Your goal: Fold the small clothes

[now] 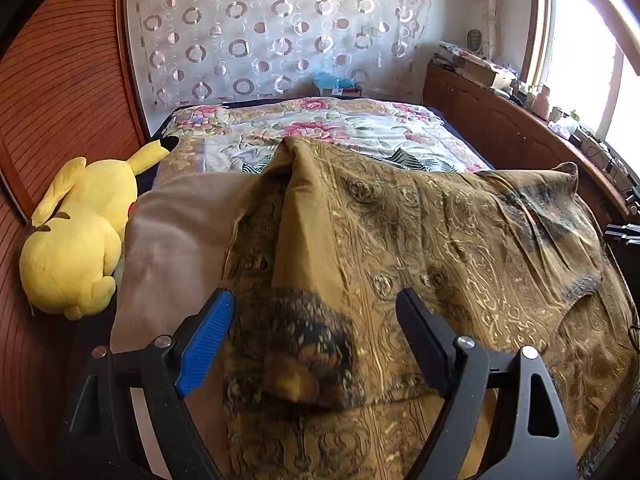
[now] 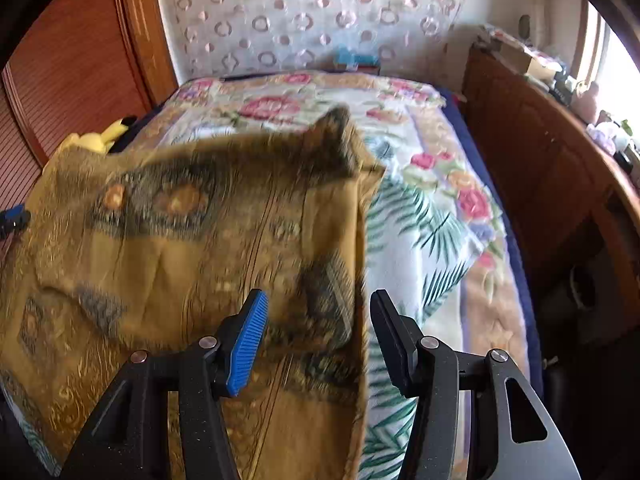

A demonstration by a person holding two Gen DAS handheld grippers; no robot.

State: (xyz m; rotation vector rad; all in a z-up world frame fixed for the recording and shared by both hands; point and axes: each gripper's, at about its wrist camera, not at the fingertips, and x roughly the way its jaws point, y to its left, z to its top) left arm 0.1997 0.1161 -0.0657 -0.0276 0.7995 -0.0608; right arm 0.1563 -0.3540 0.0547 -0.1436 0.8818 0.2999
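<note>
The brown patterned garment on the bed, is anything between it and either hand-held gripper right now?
Nothing visible is. The brown patterned garment lies directly under the open left hand-held gripper, and its edge lies under the open right hand-held gripper. The yellow plush toy sits off to the side.

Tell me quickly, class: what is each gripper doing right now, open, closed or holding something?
Left gripper: open, holding nothing; the garment lies under it.
Right gripper: open, holding nothing; the garment's edge lies below, between the fingers.
</note>
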